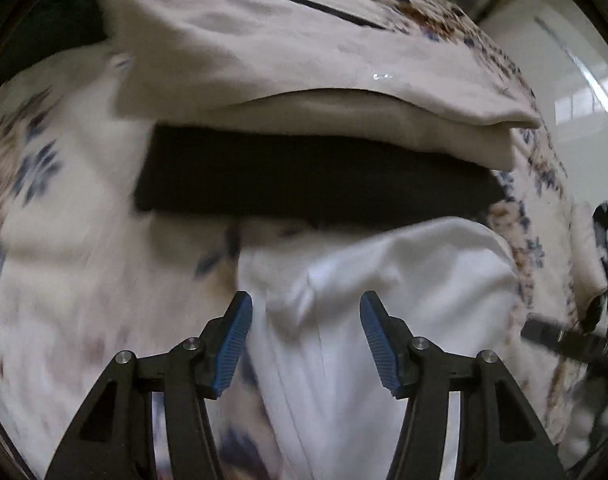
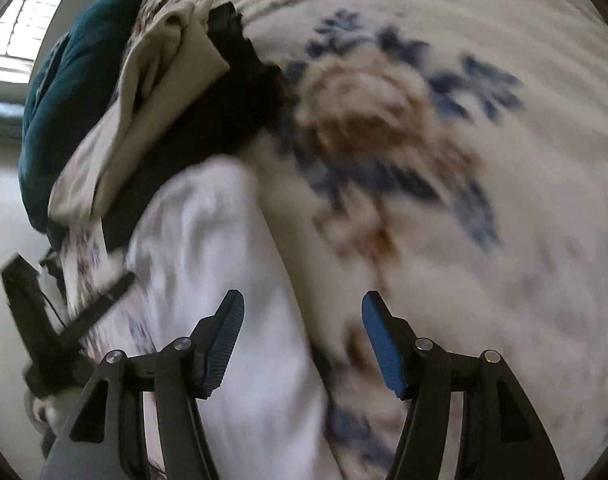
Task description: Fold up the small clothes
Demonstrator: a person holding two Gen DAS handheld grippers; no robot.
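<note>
A white garment [image 1: 384, 280] lies crumpled on the floral sheet, blurred by motion. My left gripper [image 1: 306, 308] hovers over it, open, with the blue pads [image 1: 233, 344] apart and the cloth showing below them, not pinched. In the right wrist view the same white garment [image 2: 207, 240] runs under the left finger. My right gripper [image 2: 301, 306] is open over the garment's edge and the sheet, holding nothing. Beyond the garment sits a folded stack: a cream piece [image 1: 304, 60] on top of a black piece [image 1: 304, 184].
The floral sheet [image 2: 464, 160] covers the bed. The folded stack [image 2: 163, 60] sits near the bed's edge, beside a teal cloth [image 2: 63, 92]. Pale floor [image 1: 564, 80] shows past the edge. A black part of the other tool [image 1: 576, 340] enters at the right.
</note>
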